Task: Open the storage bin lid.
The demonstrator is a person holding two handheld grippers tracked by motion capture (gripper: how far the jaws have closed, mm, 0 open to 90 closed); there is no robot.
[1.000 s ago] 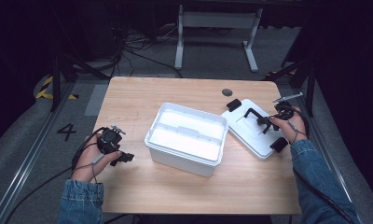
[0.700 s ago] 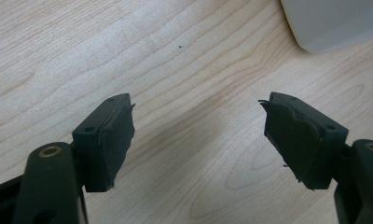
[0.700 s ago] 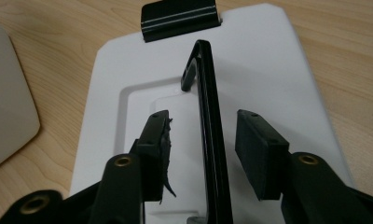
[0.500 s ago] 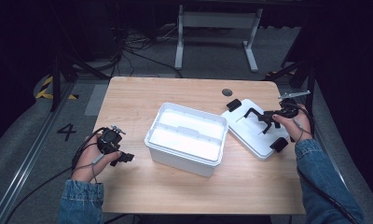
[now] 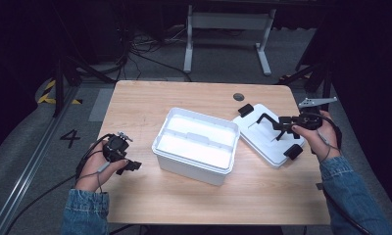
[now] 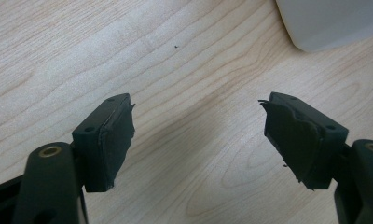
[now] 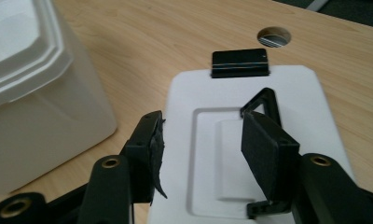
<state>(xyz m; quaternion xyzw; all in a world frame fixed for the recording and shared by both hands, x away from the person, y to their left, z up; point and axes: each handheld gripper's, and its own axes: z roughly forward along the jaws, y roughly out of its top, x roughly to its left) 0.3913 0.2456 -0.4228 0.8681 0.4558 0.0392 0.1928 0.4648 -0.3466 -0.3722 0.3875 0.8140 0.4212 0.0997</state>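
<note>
Right gripper (image 5: 282, 128) hangs just above the white lid (image 5: 262, 142), its jaws spread wide with nothing between them; they have just been opening, and the pads press on nothing. In the right gripper view (image 7: 201, 149) the two black jaws stand to either side of the lid's raised black handle (image 7: 264, 105), clear of it. That lid lies flat on the wooden table (image 5: 184, 100), top side up, just beside the right end of the open white storage bin (image 5: 196, 145) (whether their edges touch I cannot tell). A black latch (image 7: 240, 63) sits at the lid's far short edge, and a second one (image 5: 293, 151) at its near edge. Beyond the far latch is a round cable hole (image 7: 274, 37) in the tabletop.

Left gripper (image 5: 128, 164) is held low over the table near the left front part of it, well apart from the lid and a little left of the bin. Its jaws are also spread, and the left gripper view (image 6: 198, 140) has bare wood grain between them, with a corner of the bin at the top right.
</note>
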